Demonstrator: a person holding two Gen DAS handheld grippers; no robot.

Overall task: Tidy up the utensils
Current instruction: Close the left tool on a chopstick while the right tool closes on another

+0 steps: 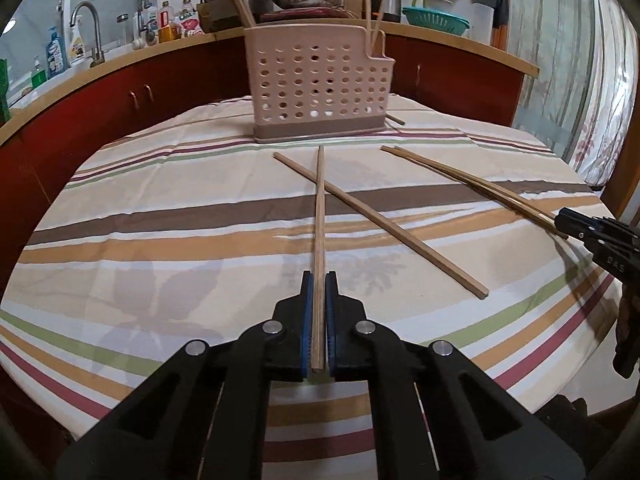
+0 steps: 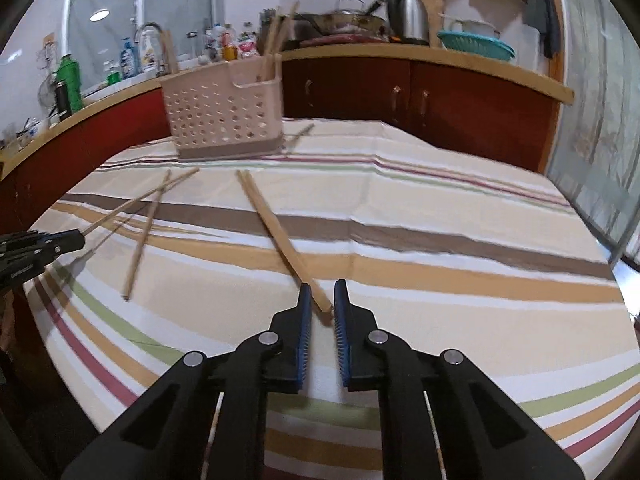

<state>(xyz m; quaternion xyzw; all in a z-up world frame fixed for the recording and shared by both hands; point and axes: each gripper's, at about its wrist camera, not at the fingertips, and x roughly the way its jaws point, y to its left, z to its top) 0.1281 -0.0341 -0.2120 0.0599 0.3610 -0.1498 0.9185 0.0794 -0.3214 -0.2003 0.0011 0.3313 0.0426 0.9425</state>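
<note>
Left gripper (image 1: 319, 280) is clamped on one wooden chopstick (image 1: 319, 208) above the striped worktop (image 1: 160, 216). Right gripper (image 2: 320, 292), slightly agape, straddles a chopstick pair (image 2: 276, 236) without pinching. Next: squeeze, then carry both to the perforated holder (image 1: 316, 84).

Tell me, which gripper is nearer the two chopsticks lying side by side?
Right. The right gripper has the near end of the paired chopsticks between its jaws; the left gripper is off to their side, clamped on a single chopstick.
</note>
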